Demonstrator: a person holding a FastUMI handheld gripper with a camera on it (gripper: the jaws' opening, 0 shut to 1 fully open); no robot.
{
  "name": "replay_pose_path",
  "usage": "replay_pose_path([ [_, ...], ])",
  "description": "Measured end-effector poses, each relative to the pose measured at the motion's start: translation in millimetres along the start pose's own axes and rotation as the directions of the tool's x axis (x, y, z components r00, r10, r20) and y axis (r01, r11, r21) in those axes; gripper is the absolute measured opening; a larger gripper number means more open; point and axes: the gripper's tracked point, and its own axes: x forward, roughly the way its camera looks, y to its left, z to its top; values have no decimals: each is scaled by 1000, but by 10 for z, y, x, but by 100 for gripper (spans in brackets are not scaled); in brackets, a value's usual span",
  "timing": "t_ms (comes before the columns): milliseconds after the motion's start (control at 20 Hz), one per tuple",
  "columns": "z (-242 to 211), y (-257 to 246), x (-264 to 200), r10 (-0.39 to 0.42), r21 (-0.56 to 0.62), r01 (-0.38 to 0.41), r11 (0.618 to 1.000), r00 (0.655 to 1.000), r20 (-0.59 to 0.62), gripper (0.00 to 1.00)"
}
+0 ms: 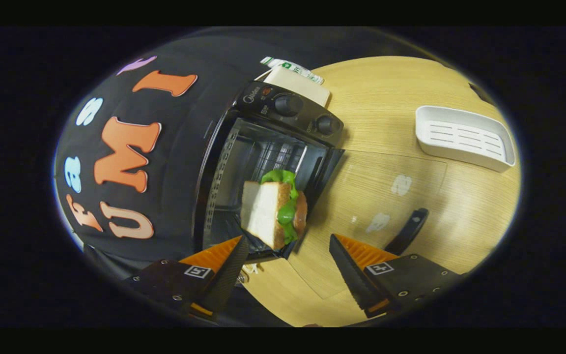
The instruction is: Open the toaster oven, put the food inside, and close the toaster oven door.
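Just ahead of fingers (pixel 288 255): sandwich (pixel 273 211) at open toaster oven (pixel 263 167) mouth | fingers spread, empty

Gripper-mounted fisheye, apparently rolled sideways, near open toaster oven (pixel 268 162)

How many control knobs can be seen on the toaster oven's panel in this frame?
2. One knob sits nearer the panel's far end; the other knob is beside it, toward the table. The toaster oven is open, sandwich inside, the claw open. More may be hidden.
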Motion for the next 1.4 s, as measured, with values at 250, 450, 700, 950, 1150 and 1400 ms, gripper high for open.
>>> replay_pose_path([
  [250, -241, -163, -415, 4, -252, -15, 968, 999, -42, 98],
  [450, -403, -479, -602, -69, -490, 36, 871, 996, -48, 99],
  [700, -396, -1034, -657, -184, -759, 133, 637, 983, 18, 99],
  [950, -266, -1339, -494, -228, -851, 170, 496, 972, 61, 99],
  [1150, -195, -1336, -272, -214, -886, 178, 429, 972, 92, 99],
  [1400, -180, -1189, -237, -205, -890, 167, 423, 975, 85, 100],
])
